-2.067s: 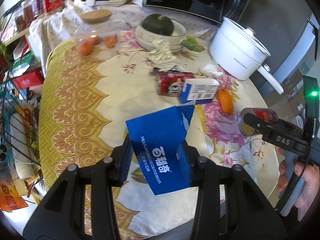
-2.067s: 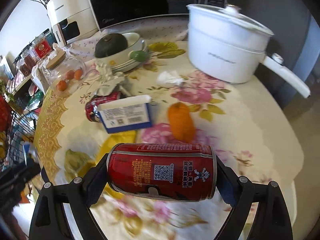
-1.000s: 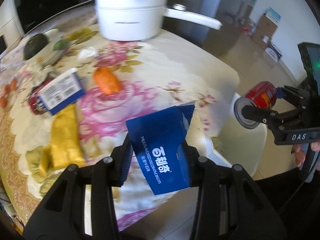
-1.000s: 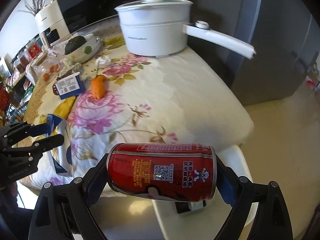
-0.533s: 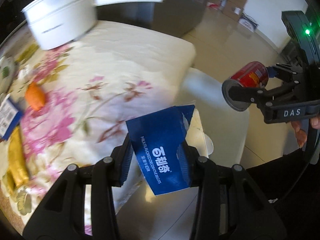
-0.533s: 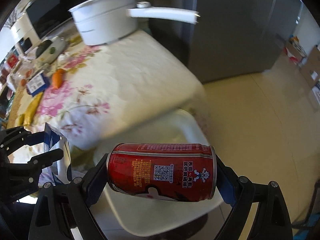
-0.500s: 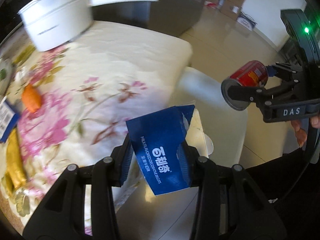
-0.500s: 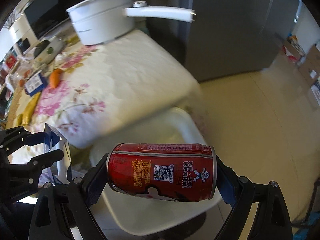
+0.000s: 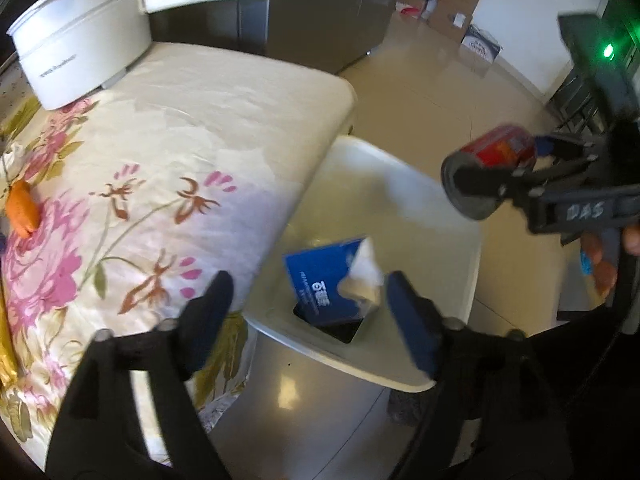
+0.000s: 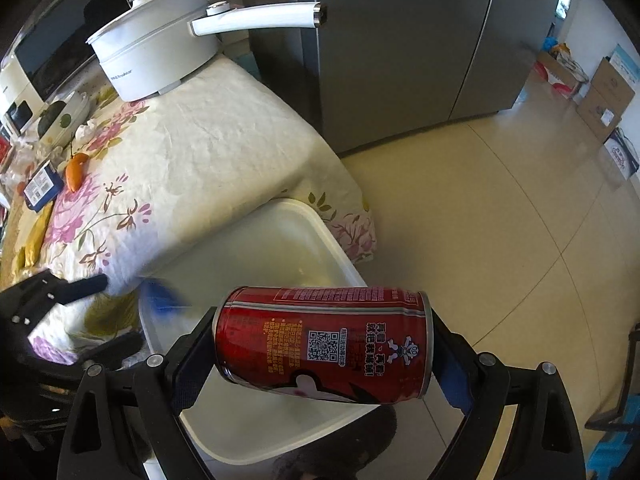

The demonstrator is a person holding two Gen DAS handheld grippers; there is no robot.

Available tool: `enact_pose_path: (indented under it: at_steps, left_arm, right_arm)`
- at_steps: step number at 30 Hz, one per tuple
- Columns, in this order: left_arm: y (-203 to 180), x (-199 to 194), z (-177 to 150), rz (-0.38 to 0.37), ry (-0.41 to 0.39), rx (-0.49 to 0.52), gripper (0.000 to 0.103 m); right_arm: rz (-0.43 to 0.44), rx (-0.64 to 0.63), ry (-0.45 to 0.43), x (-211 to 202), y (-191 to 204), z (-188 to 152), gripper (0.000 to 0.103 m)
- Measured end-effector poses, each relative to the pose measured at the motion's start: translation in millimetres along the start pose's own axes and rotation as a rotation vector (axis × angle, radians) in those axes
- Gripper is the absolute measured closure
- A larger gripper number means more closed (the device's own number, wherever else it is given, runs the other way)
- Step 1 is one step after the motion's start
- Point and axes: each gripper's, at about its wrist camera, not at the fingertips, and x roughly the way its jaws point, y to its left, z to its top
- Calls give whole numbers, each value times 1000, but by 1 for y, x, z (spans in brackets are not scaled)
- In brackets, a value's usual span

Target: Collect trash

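Observation:
My left gripper [image 9: 307, 286] hangs over the white trash bin [image 9: 404, 208] beside the table, and its jaws are opening. The blue cardboard box [image 9: 320, 284] is free of the pads and drops, tilted, into the dark slot in the bin's lid. In the right wrist view the box is a blue blur [image 10: 160, 296] at the bin's left rim [image 10: 320, 224], next to the left gripper [image 10: 100, 312]. My right gripper [image 10: 322, 340] is shut on a red drink can [image 10: 320, 320], held sideways over the bin. From the left wrist that can [image 9: 500, 148] shows at the right.
The table with the flowered cloth [image 9: 160, 120] lies left of the bin. On it are a white pot with a long handle [image 9: 80, 40], an orange object [image 9: 22, 208] and another blue box [image 10: 42, 186]. A grey fridge [image 10: 400, 60] stands behind. Cardboard boxes [image 9: 456, 0] sit on the tiled floor.
The left jaws have spread apart and the blue box has left them, falling toward the bin's slot. The red can now sits slightly tilted in the right gripper.

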Motion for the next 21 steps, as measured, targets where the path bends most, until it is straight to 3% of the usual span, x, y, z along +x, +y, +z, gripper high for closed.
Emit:
enact_pose_path:
  at_steps: [5, 11, 21]
  left_arm:
    - [15, -19, -2, 69, -20, -10, 14]
    - [53, -38, -12, 137, -24, -93, 7]
    - [98, -59, -28, 186, -48, -211, 2]
  right_arm:
    - [7, -18, 25, 9, 10, 3, 8]
    - [28, -29, 72, 19, 20, 1, 8]
    - [63, -73, 135, 29, 45, -5, 7]
